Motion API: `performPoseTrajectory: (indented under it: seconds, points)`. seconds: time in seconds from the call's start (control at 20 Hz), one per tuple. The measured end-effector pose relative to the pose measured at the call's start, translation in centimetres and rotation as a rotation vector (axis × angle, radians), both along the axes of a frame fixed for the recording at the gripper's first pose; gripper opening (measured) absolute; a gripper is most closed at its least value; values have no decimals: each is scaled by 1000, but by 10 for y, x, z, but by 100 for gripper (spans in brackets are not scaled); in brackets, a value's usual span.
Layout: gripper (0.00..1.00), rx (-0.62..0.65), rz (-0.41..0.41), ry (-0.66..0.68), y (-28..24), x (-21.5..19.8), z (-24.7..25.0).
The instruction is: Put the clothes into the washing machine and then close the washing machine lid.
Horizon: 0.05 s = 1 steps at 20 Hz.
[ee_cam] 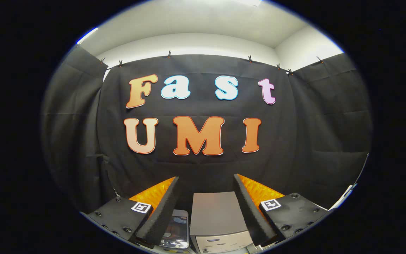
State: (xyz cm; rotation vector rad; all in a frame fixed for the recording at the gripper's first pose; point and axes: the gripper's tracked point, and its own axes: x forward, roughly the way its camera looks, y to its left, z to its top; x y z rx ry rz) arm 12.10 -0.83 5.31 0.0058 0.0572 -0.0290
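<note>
Tongs [206,206] nearest, fingers spread wide apart, nothing held between them. Between the fingers and below them: small silver-grey box-shaped washing machine [217,220], seen from above and in front, flat grey lid [215,211] lying down over the top, apparently closed. Lighter front panel facing the tongs, details too small to make out. Just left of the machine, partly behind the left finger: dark glossy flat object [174,227], possibly a phone or a pane; cannot tell which. No clothes identifiable near the machine.

Key relation: machine directly ahead of and beneath the open fingers, roughly centred in the gap, long axis running away from the tongs toward the wall.

Beyond the machine: black cloth booth wall [312,141], clipped along its top edge; above it, white room wall and ceiling [196,21].

Judgement: closed lid fits either clothes already inside or loading yet to come; not settled here.
</note>
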Motion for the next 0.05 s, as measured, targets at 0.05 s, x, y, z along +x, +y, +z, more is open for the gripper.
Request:
performPoseTrajectory:
  seconds: [0.05]
  points:
    - [97,3,-1,-1,-3,-1,-1]
